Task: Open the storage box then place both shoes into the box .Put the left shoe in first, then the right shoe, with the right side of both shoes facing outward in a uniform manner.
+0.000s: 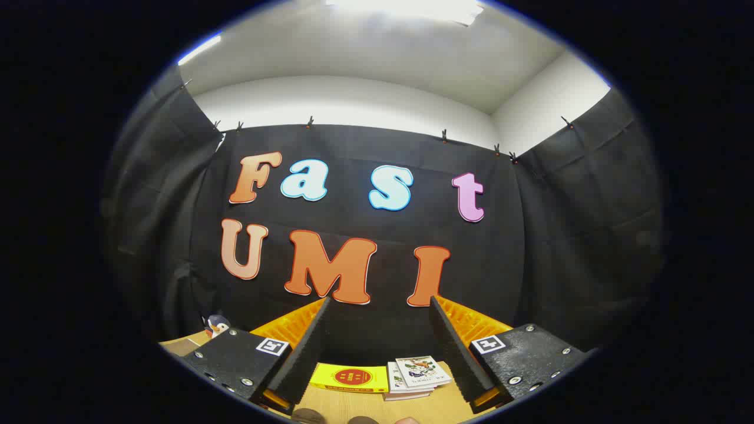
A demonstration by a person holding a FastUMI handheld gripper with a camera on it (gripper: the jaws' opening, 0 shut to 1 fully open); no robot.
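While the tongs (pixel 377 335) are standing wide apart and gripping nothing, aimed level at the booth wall, a flat yellow box (pixel 351 377) and stacked booklets (pixel 415 376) are lying on the wooden tabletop (pixel 365 406) between them; shoes and storage box are likely lying below this raised, ready pose.

Hand-held gripper (pixel 378 303) fingers spread wide, gap between them free. Beyond fingers, lower centre of frame: yellow box (pixel 351 377) and stack of booklets (pixel 416 377) occupy tabletop (pixel 377 407). Lower left: penguin toy (pixel 216 324) near tabletop edge.
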